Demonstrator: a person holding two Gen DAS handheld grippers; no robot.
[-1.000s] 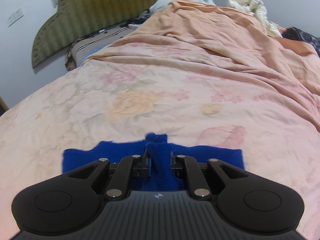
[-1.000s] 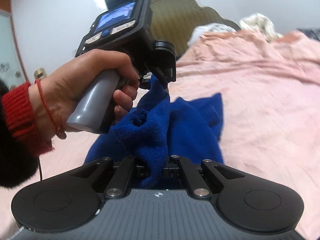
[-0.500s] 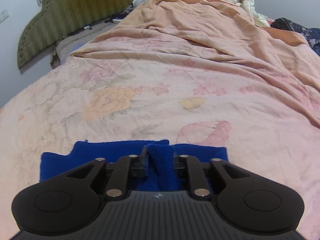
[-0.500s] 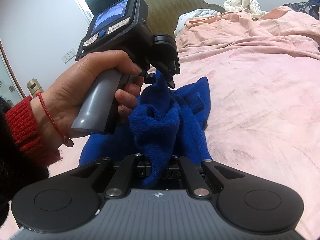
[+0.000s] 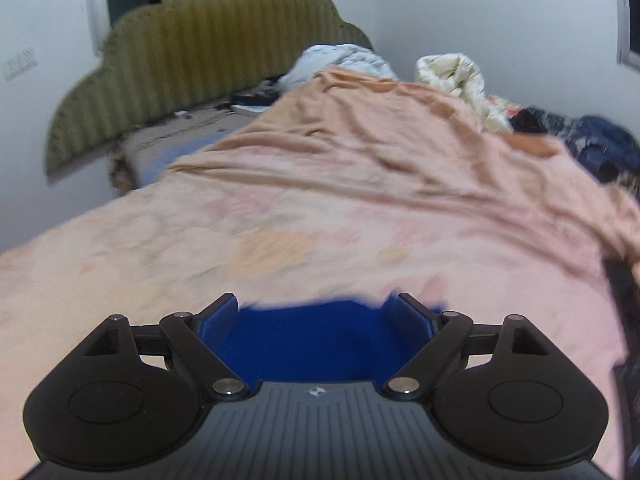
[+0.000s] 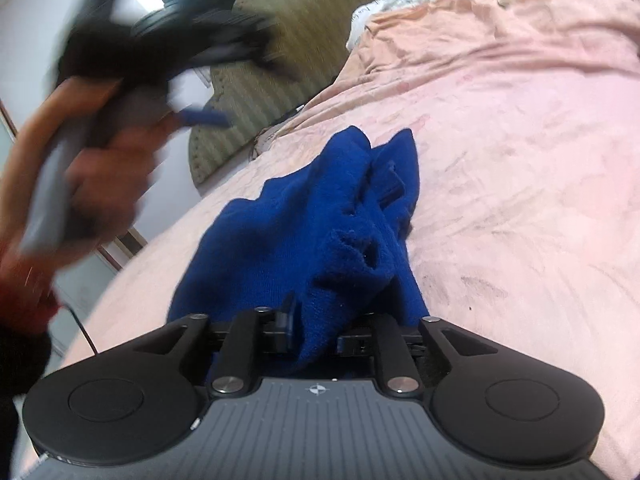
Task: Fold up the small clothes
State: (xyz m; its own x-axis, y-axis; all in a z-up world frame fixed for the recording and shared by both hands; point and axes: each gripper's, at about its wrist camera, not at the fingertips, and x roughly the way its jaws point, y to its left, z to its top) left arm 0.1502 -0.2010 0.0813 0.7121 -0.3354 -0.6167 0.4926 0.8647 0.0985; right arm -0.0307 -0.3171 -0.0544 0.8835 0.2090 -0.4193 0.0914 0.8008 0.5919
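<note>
A dark blue knitted garment (image 6: 320,216) lies bunched on the pink floral bedspread (image 6: 520,160). In the right wrist view a fold of it runs back between the jaws of my right gripper (image 6: 318,330). Those jaws are opening and the cloth sits loosely between them. My left gripper (image 5: 316,312) is opening wide above the garment's near edge (image 5: 316,340), with nothing pinched between its blue pads (image 5: 218,316). The right wrist view shows it blurred at upper left, held by a person's hand (image 6: 100,168), clear of the cloth.
An olive padded headboard (image 5: 208,52) stands at the far end of the bed. Crumpled white and cream bedding (image 5: 452,72) and dark clothes (image 5: 600,148) are piled at the far right. A red sleeve cuff (image 6: 24,304) shows at the left edge.
Both grippers let go of the blue fold. The left one opened wide and lifted away from the garment. The right one's jaws parted and the cloth sagged onto the bed.
</note>
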